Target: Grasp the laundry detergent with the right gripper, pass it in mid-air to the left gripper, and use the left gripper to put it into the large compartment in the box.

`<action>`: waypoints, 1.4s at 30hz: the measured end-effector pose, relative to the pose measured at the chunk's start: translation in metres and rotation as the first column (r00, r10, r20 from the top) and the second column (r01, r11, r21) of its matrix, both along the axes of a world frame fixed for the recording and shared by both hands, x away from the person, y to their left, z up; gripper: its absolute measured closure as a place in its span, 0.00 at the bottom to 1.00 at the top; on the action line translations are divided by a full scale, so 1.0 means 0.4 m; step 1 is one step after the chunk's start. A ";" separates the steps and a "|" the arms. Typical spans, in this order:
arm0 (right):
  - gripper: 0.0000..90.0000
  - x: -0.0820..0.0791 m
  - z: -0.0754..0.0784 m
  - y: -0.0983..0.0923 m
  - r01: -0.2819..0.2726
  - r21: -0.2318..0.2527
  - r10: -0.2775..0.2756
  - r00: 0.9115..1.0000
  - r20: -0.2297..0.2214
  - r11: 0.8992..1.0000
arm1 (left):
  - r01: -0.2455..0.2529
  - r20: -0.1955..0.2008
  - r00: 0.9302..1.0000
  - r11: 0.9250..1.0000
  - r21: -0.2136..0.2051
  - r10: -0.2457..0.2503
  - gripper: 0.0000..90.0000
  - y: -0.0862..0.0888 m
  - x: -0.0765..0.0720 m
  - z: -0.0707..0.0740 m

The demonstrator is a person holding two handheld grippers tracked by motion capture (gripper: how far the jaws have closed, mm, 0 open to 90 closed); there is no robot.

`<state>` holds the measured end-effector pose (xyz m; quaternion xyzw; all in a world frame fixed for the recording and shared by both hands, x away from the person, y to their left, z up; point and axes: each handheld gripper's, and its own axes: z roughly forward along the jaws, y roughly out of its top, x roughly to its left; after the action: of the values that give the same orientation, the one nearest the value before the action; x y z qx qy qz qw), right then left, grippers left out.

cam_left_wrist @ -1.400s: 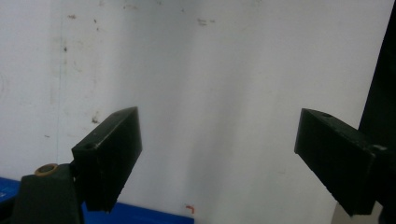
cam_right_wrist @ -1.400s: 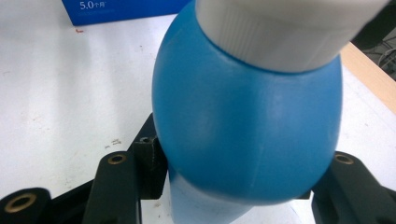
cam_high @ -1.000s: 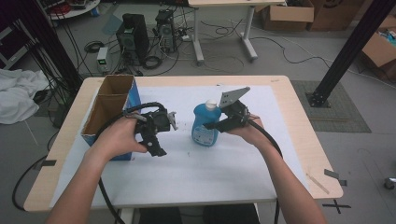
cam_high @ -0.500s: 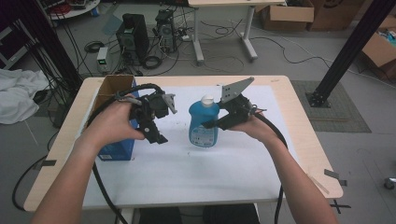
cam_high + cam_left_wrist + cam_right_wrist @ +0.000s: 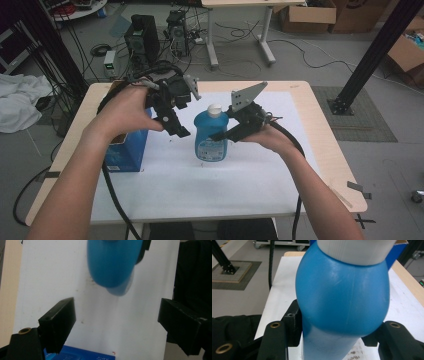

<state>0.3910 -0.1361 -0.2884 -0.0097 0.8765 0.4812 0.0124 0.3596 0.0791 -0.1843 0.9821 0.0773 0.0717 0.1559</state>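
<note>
Right tool (image 5: 220, 136) is clamped on the blue bottle (image 5: 211, 135), jaws pressing its sides just under the bulging shoulder, as the right gripper view shows from close in. The bottle sits at the centre of the high view, upright, white cap (image 5: 214, 110) on top, over the white sheet on the counter (image 5: 320, 150); its base looks raised off the sheet, though that is hard to call. Left tool (image 5: 175, 125) hangs just left of the bottle, jaws wide apart and holding nothing (its own view looks between them at the bottle's blue body (image 5: 112, 263), well clear of both pads). At centre left of the high view a blue box (image 5: 127, 150) stands on the counter beside the left hand.

Handling, as a judgement: smooth plastic, likely slick, walls that may give under a squeeze, and some weight if there's liquid inside. The waist below the shoulder is the sensible hold, since the bulge stops it sliding down. The cap looks ridged, a fair place for the free tool.
</note>
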 end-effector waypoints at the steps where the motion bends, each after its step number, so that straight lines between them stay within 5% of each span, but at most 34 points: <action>1: 0.51 -0.001 0.002 0.002 -0.003 -0.001 0.003 1.000 0.000 1.000 | 0.002 -0.001 1.000 1.000 -0.001 -0.002 0.17 -0.006 0.000 0.008; 17: 0.51 -0.028 0.034 0.033 -0.034 0.006 0.034 0.999 0.030 0.999 | 0.048 -0.006 0.999 0.997 0.052 -0.048 0.17 -0.084 -0.002 0.052; 42: 0.52 -0.043 0.055 0.051 -0.040 0.018 0.039 0.999 0.038 0.999 | 0.060 -0.013 0.998 0.990 0.129 -0.059 0.17 -0.119 -0.011 0.029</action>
<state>0.3737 -0.1158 -0.2663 -0.0359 0.8711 0.4894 0.0192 0.3551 0.0314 -0.1728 0.9924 0.0437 0.0671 0.0938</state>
